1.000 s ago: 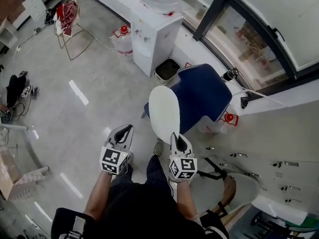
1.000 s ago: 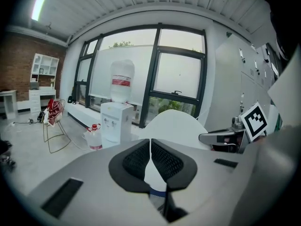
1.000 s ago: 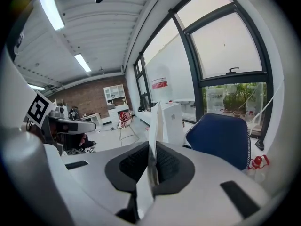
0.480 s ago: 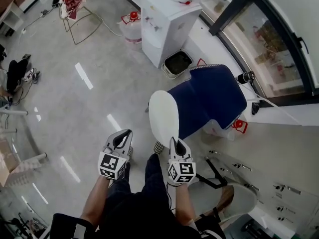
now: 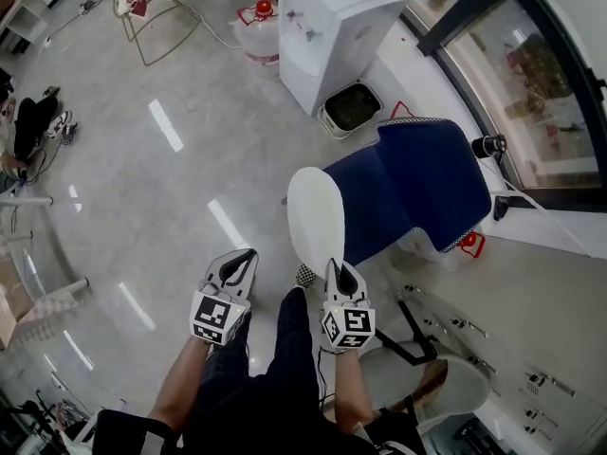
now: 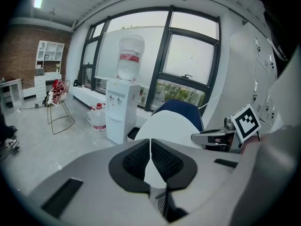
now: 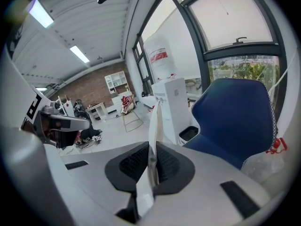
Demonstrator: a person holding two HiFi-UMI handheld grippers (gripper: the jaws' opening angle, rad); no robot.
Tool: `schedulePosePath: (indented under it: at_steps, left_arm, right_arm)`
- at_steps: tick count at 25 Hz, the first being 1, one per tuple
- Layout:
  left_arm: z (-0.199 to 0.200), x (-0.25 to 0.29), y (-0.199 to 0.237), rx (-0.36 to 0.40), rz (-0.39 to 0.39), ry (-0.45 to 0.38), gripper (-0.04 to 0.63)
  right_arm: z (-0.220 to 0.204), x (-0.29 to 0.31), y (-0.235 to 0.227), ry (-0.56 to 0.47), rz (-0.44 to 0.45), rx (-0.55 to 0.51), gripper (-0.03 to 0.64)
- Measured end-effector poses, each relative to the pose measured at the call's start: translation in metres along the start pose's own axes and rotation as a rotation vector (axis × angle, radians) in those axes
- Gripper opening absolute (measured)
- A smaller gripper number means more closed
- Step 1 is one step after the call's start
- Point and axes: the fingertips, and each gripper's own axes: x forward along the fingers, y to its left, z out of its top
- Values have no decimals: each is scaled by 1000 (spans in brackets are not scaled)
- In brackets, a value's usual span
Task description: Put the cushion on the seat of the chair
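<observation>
head view, cushion: we see the cushion (image 5: 316,218) standing on edge, its near rim pinched in our right gripper (image 5: 334,267). the rest reaches away from the jaws and overlaps the near side of the chair (image 5: 422,183).
head view, left gripper: our left gripper (image 5: 241,259) hangs to the cushion's left, near it but apart, over the floor (image 5: 171,188).
head view, shapes: the cushion is a thin, smooth white oval. the chair is a navy padded shell with a pale checked trim. the floor is glossy grey.
head view, hidden: the cushion covers part of the chair, and we cannot tell whether the two touch.
left gripper view, jaws: the left gripper (image 6: 150,143) has its black ribbed pads meeting at the tips, with nothing between them.
left gripper view, cushion: the cushion (image 6: 169,128) shows broad and rounded beyond the jaws, with the right gripper (image 6: 216,138) at its right edge.
left gripper view, hidden: only the top of the chair (image 6: 181,108) clears the cushion.
right gripper view, jaws: the right gripper (image 7: 153,158) is clamped narrow on the cushion (image 7: 154,126), which we see edge-on as a thin white slab between the mesh pads.
right gripper view, chair: the chair (image 7: 235,117) curves up at the right of the cushion, in blue fabric.
right gripper view, hard to make out: the cushion's far edge blends into the white dispenser (image 7: 173,102) behind it.
</observation>
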Motion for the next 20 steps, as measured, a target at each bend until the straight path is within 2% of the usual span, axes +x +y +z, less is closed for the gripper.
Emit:
schedulePosePath:
  at_steps: [10, 20]
  left_arm:
    - [-22, 28, 2, 1, -27, 47, 26]
    - [-15, 56, -16, 21, -70, 66, 26]
  right_arm:
    - [-27, 14, -25, 6, -44, 67, 48]
    - [-30, 13, -64, 8, -100, 101, 48]
